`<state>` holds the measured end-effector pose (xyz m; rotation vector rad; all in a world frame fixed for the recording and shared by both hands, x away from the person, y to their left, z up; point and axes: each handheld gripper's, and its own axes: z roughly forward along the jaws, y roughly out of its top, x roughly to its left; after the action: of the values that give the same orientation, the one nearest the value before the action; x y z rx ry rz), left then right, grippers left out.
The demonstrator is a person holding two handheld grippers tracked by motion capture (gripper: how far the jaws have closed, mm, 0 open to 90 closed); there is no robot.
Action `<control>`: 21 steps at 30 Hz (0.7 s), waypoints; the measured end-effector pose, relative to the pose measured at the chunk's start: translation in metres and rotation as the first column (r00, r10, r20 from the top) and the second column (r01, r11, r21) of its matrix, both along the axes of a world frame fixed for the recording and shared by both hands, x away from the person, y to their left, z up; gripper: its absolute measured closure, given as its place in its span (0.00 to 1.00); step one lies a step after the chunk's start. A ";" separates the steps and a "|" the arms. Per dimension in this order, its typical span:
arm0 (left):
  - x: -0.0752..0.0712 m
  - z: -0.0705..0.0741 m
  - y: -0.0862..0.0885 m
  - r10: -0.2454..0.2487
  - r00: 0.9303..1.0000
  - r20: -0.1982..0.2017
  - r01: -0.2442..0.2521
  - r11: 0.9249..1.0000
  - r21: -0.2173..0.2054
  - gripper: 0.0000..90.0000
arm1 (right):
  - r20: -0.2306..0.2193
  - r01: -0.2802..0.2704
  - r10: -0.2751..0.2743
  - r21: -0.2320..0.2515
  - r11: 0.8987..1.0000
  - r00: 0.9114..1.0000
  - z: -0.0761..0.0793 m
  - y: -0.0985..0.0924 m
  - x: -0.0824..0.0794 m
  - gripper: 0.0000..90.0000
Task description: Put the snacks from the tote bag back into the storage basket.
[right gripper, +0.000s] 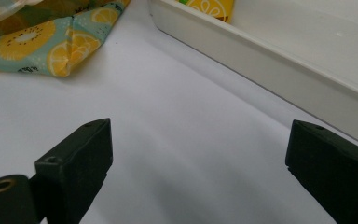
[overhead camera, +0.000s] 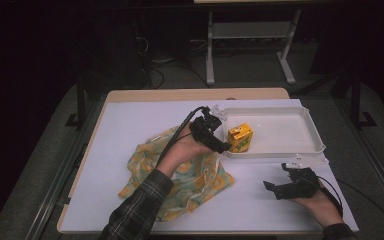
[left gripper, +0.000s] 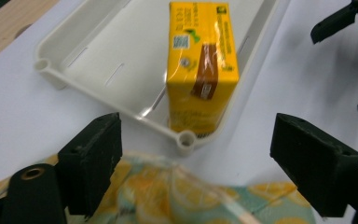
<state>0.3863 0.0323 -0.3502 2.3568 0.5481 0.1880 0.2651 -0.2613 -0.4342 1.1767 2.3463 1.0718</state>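
We hold the left gripper (overhead camera: 223, 145) above the patterned cloth (overhead camera: 190, 175), right at the near left corner of the white tray (overhead camera: 315, 131). Its jaws stand wide apart with nothing between them. In the left gripper view the yellow juice carton (left gripper: 202, 63) stands upright inside the tray (left gripper: 84, 56), tucked against the near rim and close to the rounded corner post; the carton sits beyond the jaw tips, not between them. The cloth (left gripper: 177, 196) bunches up just short of that corner, its folds touching or nearly touching the tray's rim.

We keep the right gripper (overhead camera: 275, 187) low over the white mat (overhead camera: 120, 150), near the table's front right edge, well apart from the left one. Its jaws are also wide and empty. In the right gripper view bare mat (right gripper: 177, 140) lies open ahead of them, bounded by the tray's long side wall (right gripper: 279, 74) on one side and the cloth's folded edge (right gripper: 65, 46) on the other. The tray's far half lies bare beyond the carton (overhead camera: 240, 137).
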 end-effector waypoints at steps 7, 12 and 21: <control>-0.012 0.005 0.022 0.014 1.000 0.026 -0.013 1.000 -0.022 0.17 | 0.001 0.003 -0.003 -0.001 1.000 1.000 0.000 0.000 -0.001 0.08; -0.024 0.009 0.049 0.028 0.999 0.038 -0.026 0.999 -0.037 0.17 | 0.003 0.003 -0.003 -0.001 1.000 1.000 0.002 0.001 -0.002 0.08; -0.039 0.010 0.089 0.050 0.998 0.034 -0.048 0.997 -0.060 0.17 | -0.010 -0.007 0.007 -0.014 1.000 1.000 0.010 0.004 -0.004 0.08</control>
<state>0.3471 0.1213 -0.3401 2.2797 0.5872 0.2328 0.2613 -0.2572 -0.4243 1.1727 2.3632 1.0519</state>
